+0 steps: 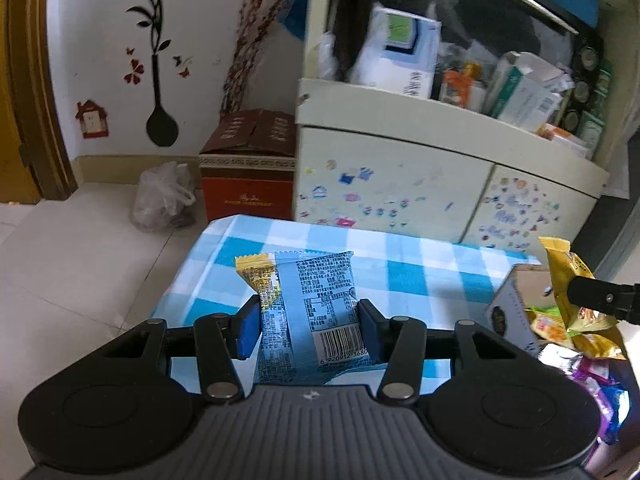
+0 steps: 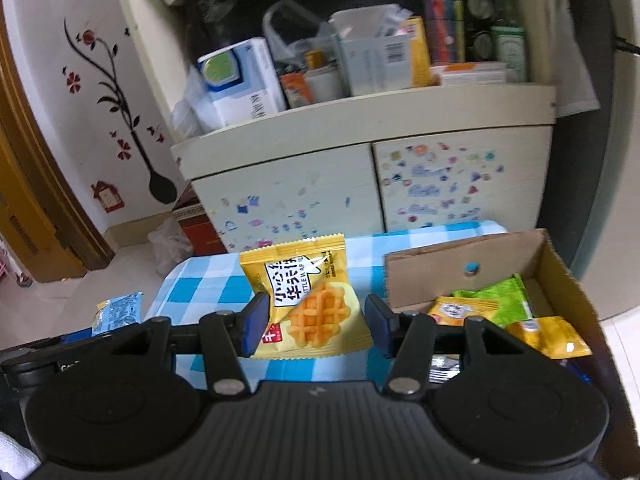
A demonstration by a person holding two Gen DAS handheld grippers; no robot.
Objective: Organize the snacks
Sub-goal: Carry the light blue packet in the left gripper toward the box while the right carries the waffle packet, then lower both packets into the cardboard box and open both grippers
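Each hand-held gripper is clamped on a snack above the checked tabletop (image 1: 404,272), left (image 1: 308,320) grasping a blue packet (image 1: 320,304), right (image 2: 316,320) a yellow waffle packet (image 2: 308,300), seemingly for sorting near the cardboard box (image 2: 560,276).

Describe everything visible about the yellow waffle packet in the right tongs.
The yellow waffle packet is a glossy plastic pouch with crimped, zigzag ends, a waffle picture and a white label with dark characters. It looks sealed. It is tilted above the blue checked cloth, gripped at both sides by the right tongs.

Light blue packet (image 1: 316,312), yellow waffle-print packet (image 2: 310,300), blue-and-white checked cloth (image 1: 404,264), brown cardboard box (image 2: 440,264).
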